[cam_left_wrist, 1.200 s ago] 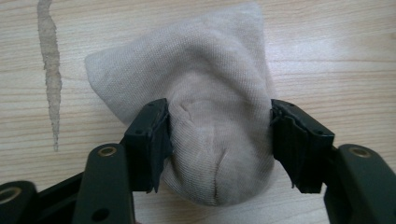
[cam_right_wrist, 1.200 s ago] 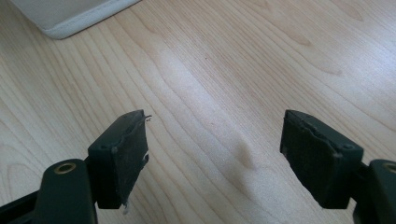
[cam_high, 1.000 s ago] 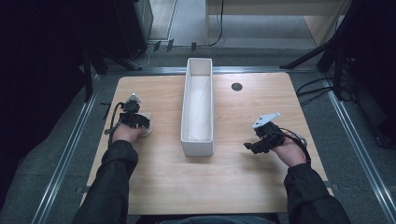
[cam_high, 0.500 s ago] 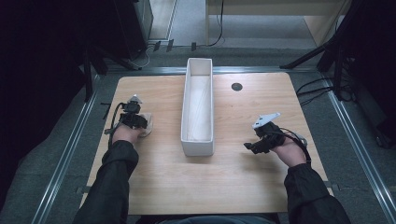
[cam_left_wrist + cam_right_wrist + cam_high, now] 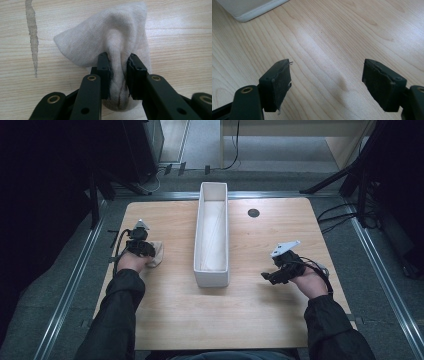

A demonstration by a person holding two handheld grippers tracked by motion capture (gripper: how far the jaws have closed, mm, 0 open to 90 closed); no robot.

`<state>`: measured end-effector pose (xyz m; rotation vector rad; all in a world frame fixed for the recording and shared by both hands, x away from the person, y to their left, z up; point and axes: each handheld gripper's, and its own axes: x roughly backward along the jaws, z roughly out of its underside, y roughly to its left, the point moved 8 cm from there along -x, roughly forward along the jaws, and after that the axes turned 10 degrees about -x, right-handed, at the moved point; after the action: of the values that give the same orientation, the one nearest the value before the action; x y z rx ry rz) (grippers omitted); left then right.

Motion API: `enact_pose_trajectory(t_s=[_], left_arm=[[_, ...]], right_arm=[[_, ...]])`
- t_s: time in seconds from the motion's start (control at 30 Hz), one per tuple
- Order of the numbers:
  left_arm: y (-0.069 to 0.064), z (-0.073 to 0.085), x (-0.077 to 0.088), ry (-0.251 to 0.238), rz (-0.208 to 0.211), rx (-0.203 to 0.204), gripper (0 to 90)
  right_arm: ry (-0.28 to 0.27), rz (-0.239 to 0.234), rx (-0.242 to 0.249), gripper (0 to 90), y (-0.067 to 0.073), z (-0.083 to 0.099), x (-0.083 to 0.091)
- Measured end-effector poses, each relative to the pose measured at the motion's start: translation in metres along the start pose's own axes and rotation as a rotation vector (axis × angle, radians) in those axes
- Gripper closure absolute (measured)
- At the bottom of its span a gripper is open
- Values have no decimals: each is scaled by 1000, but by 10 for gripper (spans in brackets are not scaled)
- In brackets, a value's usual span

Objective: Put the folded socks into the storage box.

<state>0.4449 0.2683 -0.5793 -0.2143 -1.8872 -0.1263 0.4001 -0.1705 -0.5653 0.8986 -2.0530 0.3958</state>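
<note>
A small beige sock (image 5: 112,37) lies on the wooden table (image 5: 175,310) at the left, also seen as a pale lump (image 5: 156,254) in the high view. My left gripper (image 5: 118,68) is shut on a raised fold of the sock, with both jaws pinching the cloth. In the high view that left gripper (image 5: 142,247) sits left of the long white tray (image 5: 199,240). My right gripper (image 5: 327,82) stands open low over bare wood, nothing between its jaws. The high view places the right gripper (image 5: 272,276) to the right of the tray's near end.
The long white tray's corner (image 5: 249,12) shows at the top left of the right gripper view. A dark round hole (image 5: 253,213) marks the table at the back right. A grey streak (image 5: 32,32) runs along the wood left of the sock. Metal rails edge the table.
The left hand has drawn slightly nearer along the table and the sock now shows beside it. The right hand has barely moved.
</note>
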Motion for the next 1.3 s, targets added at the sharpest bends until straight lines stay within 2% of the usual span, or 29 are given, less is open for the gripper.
enact_pose_trajectory(t_s=[0.17, 0.33, 0.4, 0.5, 0.67, 0.83, 0.87, 0.9, 0.93, 1.0, 1.2, 1.3], left_arm=[[0, 0, 3, -2, 28, 26, 759], [1, -1, 10, 20, 39, 9, 759], [1, -3, 14, 13, 41, 19, 760], [-2, -5, 21, 30, 63, 10, 760], [-9, -9, 33, 60, 92, 31, 759], [-13, -11, 41, 61, 104, 35, 759], [-14, -12, 43, 63, 99, 30, 759], [-14, -12, 43, 67, 72, 21, 759], [-14, -12, 44, 72, 73, 18, 758], [-19, -13, 45, 71, 107, 31, 758], [-35, -18, 55, 71, 148, 12, 758], [-43, -23, 64, 68, 154, -12, 757]], right_arm=[[0, 0, -1, 231, 0, 0, 0], [3, 1, 3, 231, 0, 0, 0], [2, 1, 2, 231, 0, 0, 0], [2, 1, 2, 231, 0, 0, 0], [-5, -2, -2, 231, 0, -1, 1], [-2, -3, -3, 231, 0, 0, 0], [-2, -4, -3, 231, 0, 0, 0], [-3, -3, -1, 231, 0, 0, 0], [-2, -3, -4, 231, 0, 0, 0], [0, -4, -7, 231, 0, 0, 0], [-3, -2, -9, 231, -1, 0, 1], [-1, -2, -8, 231, -1, 0, 0]])
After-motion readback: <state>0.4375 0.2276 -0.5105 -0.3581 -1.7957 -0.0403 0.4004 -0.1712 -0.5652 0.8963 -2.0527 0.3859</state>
